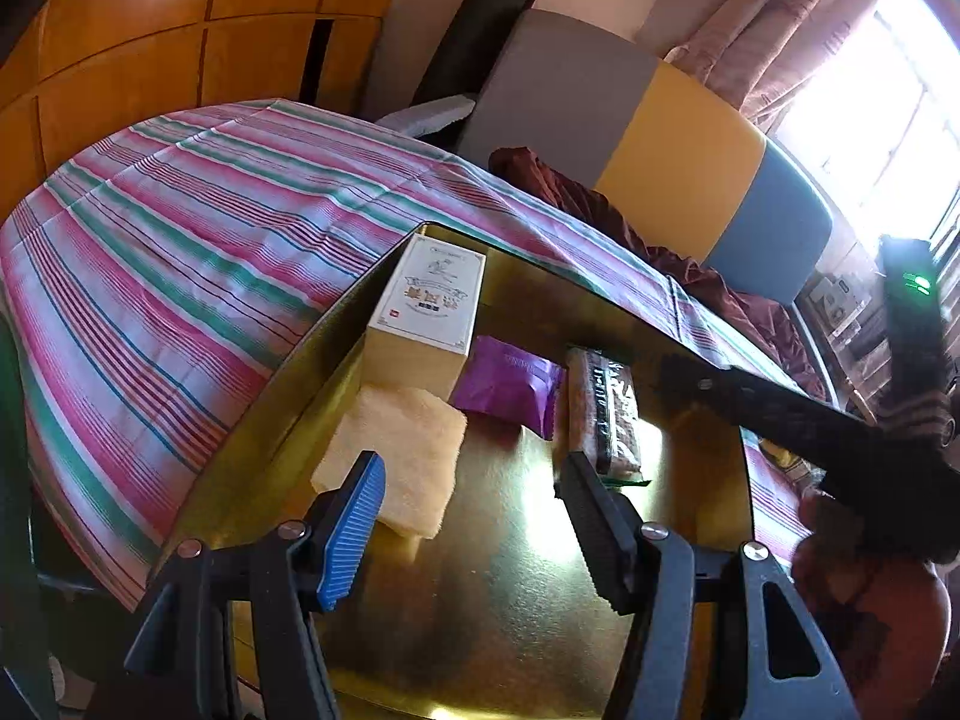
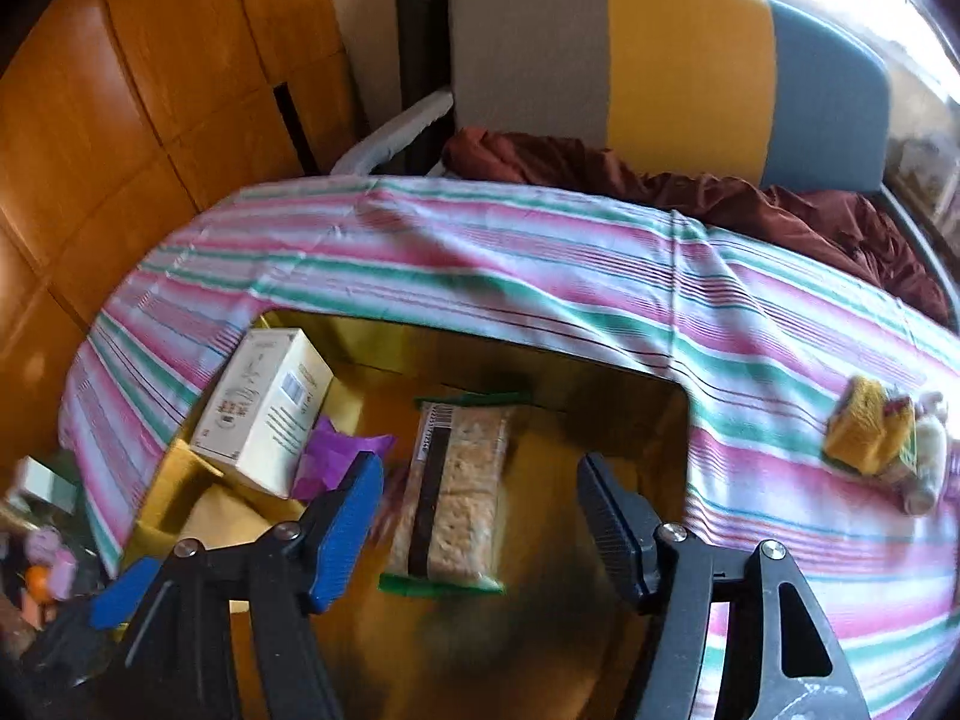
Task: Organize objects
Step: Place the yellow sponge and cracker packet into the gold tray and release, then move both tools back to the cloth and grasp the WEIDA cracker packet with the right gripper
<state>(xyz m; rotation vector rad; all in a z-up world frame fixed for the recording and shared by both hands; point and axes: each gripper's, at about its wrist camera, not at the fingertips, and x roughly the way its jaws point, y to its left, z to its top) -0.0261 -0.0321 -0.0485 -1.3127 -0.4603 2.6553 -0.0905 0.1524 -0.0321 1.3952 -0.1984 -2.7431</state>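
Packed already inside the gold box (image 2: 540,372): white carton (image 2: 264,414), purple packet (image 2: 336,462), cracker pack (image 2: 456,492), yellow cloth (image 1: 396,450); left out on the striped table (image 2: 540,276): small stuffed toy (image 2: 882,438); both hand-held grippers, left (image 1: 474,516) and right (image 2: 480,516), wide apart, empty.
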